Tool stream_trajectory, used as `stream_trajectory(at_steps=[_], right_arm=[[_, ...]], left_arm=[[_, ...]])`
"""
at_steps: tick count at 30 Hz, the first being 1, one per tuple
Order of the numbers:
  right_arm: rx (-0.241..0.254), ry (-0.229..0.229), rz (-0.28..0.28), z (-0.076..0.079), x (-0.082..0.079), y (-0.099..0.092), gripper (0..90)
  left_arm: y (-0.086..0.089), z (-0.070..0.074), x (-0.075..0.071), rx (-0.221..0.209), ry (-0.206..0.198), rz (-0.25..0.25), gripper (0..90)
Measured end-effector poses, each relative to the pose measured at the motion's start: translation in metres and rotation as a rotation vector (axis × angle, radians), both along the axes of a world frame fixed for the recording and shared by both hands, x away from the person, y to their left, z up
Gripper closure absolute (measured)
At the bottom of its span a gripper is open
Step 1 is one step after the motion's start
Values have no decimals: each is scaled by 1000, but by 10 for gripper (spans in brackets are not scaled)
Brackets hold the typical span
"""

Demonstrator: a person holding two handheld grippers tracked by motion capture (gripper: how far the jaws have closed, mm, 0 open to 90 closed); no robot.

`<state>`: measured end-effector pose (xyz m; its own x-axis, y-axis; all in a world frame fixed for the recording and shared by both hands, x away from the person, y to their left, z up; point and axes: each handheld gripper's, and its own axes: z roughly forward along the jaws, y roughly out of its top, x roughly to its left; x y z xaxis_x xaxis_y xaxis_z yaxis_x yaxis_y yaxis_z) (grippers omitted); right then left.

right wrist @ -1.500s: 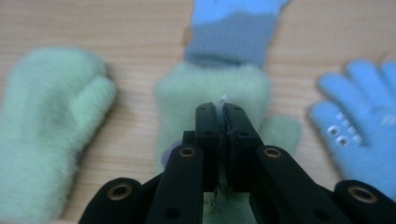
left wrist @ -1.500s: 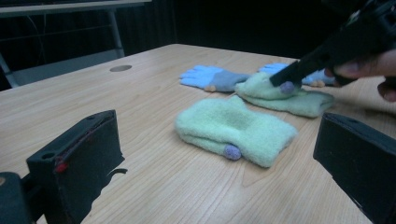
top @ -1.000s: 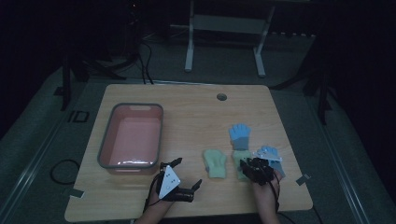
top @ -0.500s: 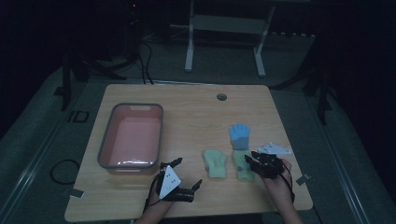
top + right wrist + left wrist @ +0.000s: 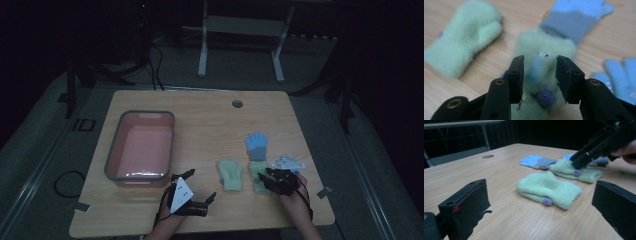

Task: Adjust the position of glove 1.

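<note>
I sit at the 6 o'clock edge of a wooden table in a dim room, with tongs in each hand. My right tongs hang over a green mitten at about 4 o'clock on the table; their jaws have just been opening and now stand apart above the fuzzy cloth, with a small purple bobble and a pair of stuck-on eyes showing between them. The pads do not press on the mitten, so I grip nothing there. From above, this mitten lies just beside my right tongs, partly under them. A second green mitten lies flat at 5 o'clock, near the first but apart from it, cuff toward me. A blue glove with a grey cuff lies at 3 o'clock, its cuff touching the far end of the first mitten. Another blue glove lies just right of my right tongs. My left tongs rest low at 7 o'clock, jaws wide apart and holding nothing; along them I see the second mitten well ahead, not between the pads. A pink tub with a grey rim stands at 9 o'clock, and a round cable hole sits at 12 o'clock.
</note>
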<state>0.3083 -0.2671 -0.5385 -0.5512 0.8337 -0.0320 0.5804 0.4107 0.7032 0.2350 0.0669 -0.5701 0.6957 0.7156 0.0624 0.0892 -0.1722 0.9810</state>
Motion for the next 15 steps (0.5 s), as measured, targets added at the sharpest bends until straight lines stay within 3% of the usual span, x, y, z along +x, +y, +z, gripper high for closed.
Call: stream_trajectory(at_steps=[3,7,15], right_arm=[[-12,-9,-6,-9,-1,2,620],[-4,6,-7,-9,-1,1,773],[-37,-6,-43,-3,-6,7,842]], left_arm=[[0,0,0,2,-3,-1,11],[0,0,0,2,-2,-1,12],[0,0,0,0,-1,-1,11]])
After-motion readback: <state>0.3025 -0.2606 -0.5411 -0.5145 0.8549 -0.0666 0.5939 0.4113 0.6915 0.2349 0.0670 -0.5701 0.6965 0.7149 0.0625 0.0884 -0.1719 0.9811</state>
